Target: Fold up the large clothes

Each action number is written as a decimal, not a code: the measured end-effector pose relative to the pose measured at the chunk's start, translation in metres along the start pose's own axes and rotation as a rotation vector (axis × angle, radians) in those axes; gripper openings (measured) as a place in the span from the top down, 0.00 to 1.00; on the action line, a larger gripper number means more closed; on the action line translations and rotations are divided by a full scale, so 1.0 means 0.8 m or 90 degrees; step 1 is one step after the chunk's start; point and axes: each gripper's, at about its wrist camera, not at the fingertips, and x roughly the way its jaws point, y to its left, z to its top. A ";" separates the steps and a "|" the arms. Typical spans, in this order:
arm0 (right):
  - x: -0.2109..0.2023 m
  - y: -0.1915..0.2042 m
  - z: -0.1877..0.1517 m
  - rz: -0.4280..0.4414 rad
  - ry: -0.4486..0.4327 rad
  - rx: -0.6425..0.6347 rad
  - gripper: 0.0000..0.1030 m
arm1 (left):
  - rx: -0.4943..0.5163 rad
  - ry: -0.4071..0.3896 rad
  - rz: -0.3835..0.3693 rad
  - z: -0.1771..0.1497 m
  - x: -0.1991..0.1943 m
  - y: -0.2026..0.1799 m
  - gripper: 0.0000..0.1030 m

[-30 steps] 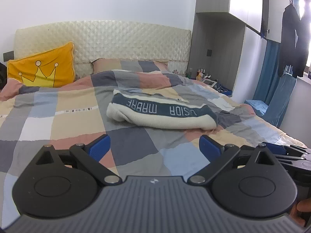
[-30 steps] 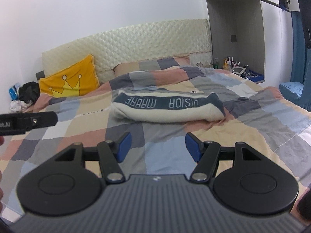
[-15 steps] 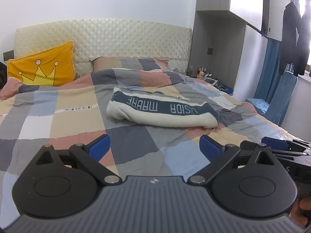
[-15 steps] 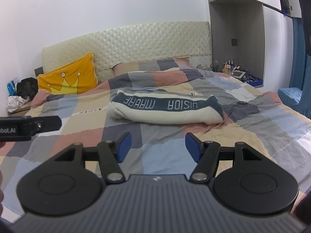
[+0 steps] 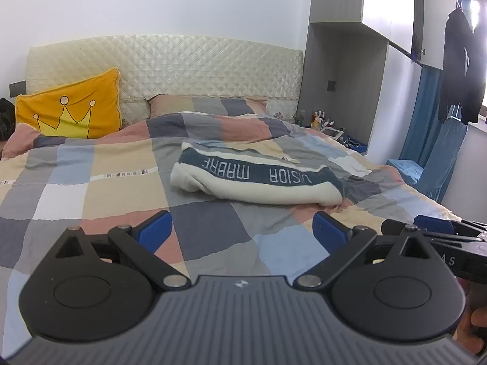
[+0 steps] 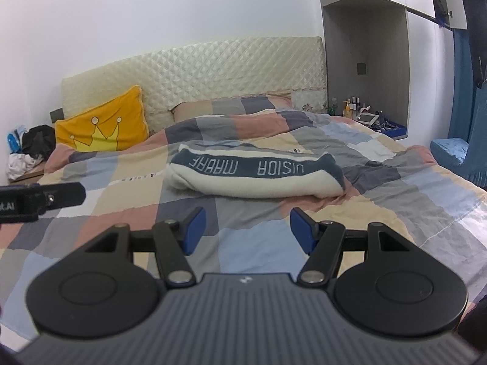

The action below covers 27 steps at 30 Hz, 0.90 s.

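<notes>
A cream and dark teal garment with white lettering [image 5: 255, 179] lies folded into a long bundle on the checked bedcover [image 5: 115, 188]; it also shows in the right wrist view [image 6: 255, 173]. My left gripper [image 5: 242, 232] is open and empty, held above the bed's near part, well short of the garment. My right gripper [image 6: 247, 231] is open and empty too, likewise short of the garment. The right gripper's tip shows at the right edge of the left wrist view [image 5: 438, 228]. The left gripper's tip shows at the left edge of the right wrist view [image 6: 57, 196].
A yellow crown pillow [image 5: 70, 112] leans on the quilted headboard [image 5: 182, 70]. A bedside shelf with bottles [image 6: 362, 112] stands at the right. Dark clothes hang on a rail [image 5: 459, 67]. A clothes pile [image 6: 30, 149] lies at the left.
Both grippers have pulled back and down a little from the garment; the view has shifted slightly. The folded garment has not moved. Both stay open.
</notes>
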 end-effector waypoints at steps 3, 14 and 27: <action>-0.002 -0.001 0.002 -0.003 -0.002 0.000 0.37 | 0.003 0.000 0.004 0.000 0.000 0.000 0.02; -0.003 0.001 0.005 -0.010 -0.007 -0.010 0.31 | 0.001 -0.003 0.005 0.000 -0.005 -0.004 0.02; -0.015 -0.003 0.010 -0.038 -0.033 -0.014 0.05 | -0.004 -0.009 0.003 -0.001 -0.010 -0.006 0.02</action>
